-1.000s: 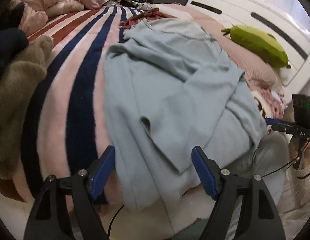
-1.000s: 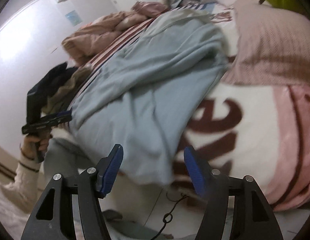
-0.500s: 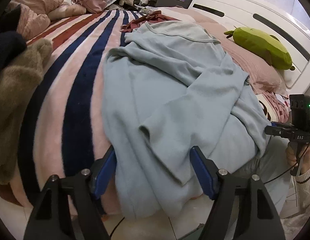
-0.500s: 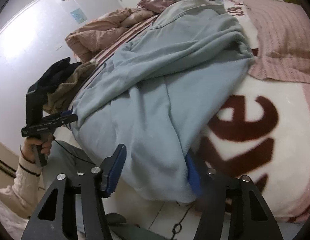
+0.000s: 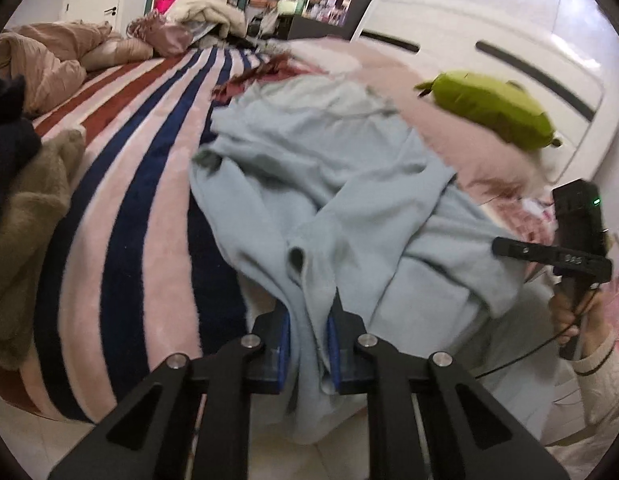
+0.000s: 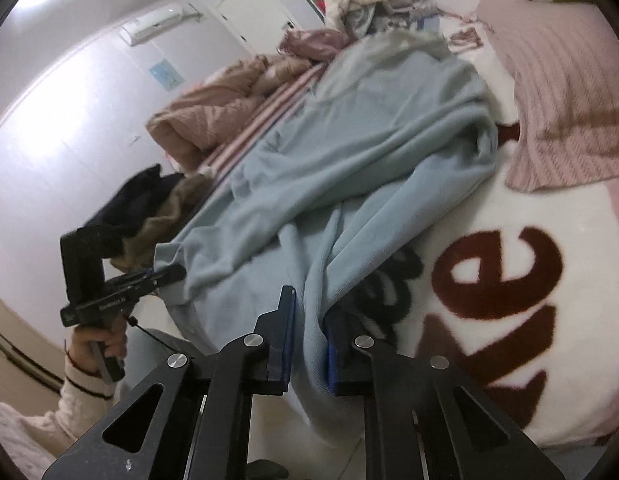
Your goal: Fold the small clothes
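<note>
- Blue garment (image 5: 349, 200) is spread on the striped bed (image 5: 121, 208) in the left view; its hanging hem is clamped by the left tongs (image 5: 307, 340).
- Right view: the garment's other hem corner is pinched by the right tongs (image 6: 309, 344) at the bed edge.

You've got soft matt knit cloth, pale blue top (image 5: 341, 200), pinched in both grippers: left gripper (image 5: 307, 338) & right gripper (image 6: 309, 340) are matt black plastic w/ shiny metal screw heads, blue pads (image 5: 284, 344) look smooth. Striped blanket (image 5: 121, 208) at 9 o'clock from the top is fuzzy, deep-pile fleece. Lettered blanket (image 6: 509, 280) at 3 o'clock in your right view: plush too. Pink pillow (image 6: 569, 92) at 1 o'clock: ribbed knit. Headboard (image 5: 509, 52): glossy white.
</note>
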Action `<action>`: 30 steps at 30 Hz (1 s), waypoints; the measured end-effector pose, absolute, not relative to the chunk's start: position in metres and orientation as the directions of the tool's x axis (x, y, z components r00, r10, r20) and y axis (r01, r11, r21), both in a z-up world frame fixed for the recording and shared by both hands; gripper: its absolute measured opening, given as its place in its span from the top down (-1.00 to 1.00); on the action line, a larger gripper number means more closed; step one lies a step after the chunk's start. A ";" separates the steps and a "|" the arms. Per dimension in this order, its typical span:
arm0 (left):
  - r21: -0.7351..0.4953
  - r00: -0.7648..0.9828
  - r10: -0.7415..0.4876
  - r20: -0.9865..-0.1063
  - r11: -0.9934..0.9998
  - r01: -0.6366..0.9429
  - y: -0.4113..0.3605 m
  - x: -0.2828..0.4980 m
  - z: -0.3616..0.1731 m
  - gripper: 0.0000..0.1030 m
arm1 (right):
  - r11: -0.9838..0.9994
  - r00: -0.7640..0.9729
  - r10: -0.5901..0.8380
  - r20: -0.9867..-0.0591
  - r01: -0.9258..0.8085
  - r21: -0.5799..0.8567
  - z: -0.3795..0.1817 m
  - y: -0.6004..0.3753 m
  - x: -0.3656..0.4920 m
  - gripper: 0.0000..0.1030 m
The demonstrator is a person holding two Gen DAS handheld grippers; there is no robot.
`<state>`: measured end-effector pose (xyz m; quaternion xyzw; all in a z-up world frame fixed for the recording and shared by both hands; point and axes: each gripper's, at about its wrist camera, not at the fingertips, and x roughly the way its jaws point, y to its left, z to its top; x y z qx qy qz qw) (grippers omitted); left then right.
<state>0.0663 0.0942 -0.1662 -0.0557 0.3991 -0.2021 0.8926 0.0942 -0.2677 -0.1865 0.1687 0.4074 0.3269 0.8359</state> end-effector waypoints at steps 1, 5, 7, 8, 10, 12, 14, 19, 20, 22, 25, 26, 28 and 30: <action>-0.275 0.607 -0.422 -0.673 0.905 0.325 0.096 0.060 -0.160 0.76 | 0.725 0.458 0.689 -0.562 -0.417 0.549 -0.182 -0.270 0.091 0.86; -0.274 0.644 -0.434 -0.630 0.900 0.338 0.099 0.034 -0.138 0.77 | 0.693 0.477 0.719 -0.505 -0.444 0.568 -0.161 -0.273 0.074 0.86; -0.292 0.655 -0.450 -0.606 0.893 0.344 0.101 0.020 -0.126 0.77 | 0.680 0.485 0.731 -0.480 -0.456 0.574 -0.151 -0.274 0.065 0.86; -0.299 0.667 -0.461 -0.586 0.887 0.351 0.102 0.009 -0.118 0.77 | 0.674 0.492 0.736 -0.465 -0.466 0.574 -0.143 -0.276 0.058 0.86; -0.293 0.687 -0.462 -0.561 0.887 0.357 0.104 -0.004 -0.105 0.77 | 0.668 0.498 0.742 -0.449 -0.485 0.564 -0.131 -0.273 0.046 0.86; -0.301 0.708 -0.473 -0.525 0.881 0.365 0.107 -0.021 -0.090 0.77 | 0.662 0.503 0.747 -0.433 -0.505 0.554 -0.117 -0.274 0.034 0.86; -0.306 0.726 -0.477 -0.496 0.878 0.368 0.113 -0.029 -0.077 0.77 | 0.662 0.509 0.747 -0.428 -0.517 0.542 -0.106 -0.272 0.028 0.86; -0.259 0.749 -0.431 -0.504 0.902 0.345 0.113 -0.003 -0.070 0.76 | 0.695 0.532 0.717 -0.450 -0.496 0.521 -0.099 -0.269 0.047 0.86; -0.263 0.744 -0.428 -0.513 0.903 0.339 0.114 0.007 -0.073 0.76 | 0.708 0.539 0.704 -0.463 -0.482 0.516 -0.100 -0.270 0.053 0.86; -0.271 0.726 -0.416 -0.548 0.909 0.316 0.113 0.039 -0.085 0.77 | 0.747 0.548 0.662 -0.511 -0.429 0.507 -0.108 -0.274 0.080 0.86; -0.265 0.690 -0.385 -0.612 0.923 0.280 0.106 0.098 -0.107 0.76 | 0.795 0.554 0.602 -0.575 -0.348 0.497 -0.124 -0.284 0.122 0.86; -0.266 0.680 -0.384 -0.625 0.923 0.277 0.104 0.112 -0.113 0.76 | 0.820 0.555 0.568 -0.607 -0.315 0.479 -0.130 -0.285 0.139 0.86; -0.240 0.641 -0.348 -0.684 0.937 0.254 0.094 0.160 -0.134 0.76 | 0.852 0.550 0.520 -0.653 -0.282 0.440 -0.140 -0.288 0.162 0.86; -0.223 0.609 -0.321 -0.725 0.947 0.233 0.087 0.188 -0.153 0.75 | 0.880 0.536 0.473 -0.699 -0.254 0.401 -0.155 -0.286 0.183 0.86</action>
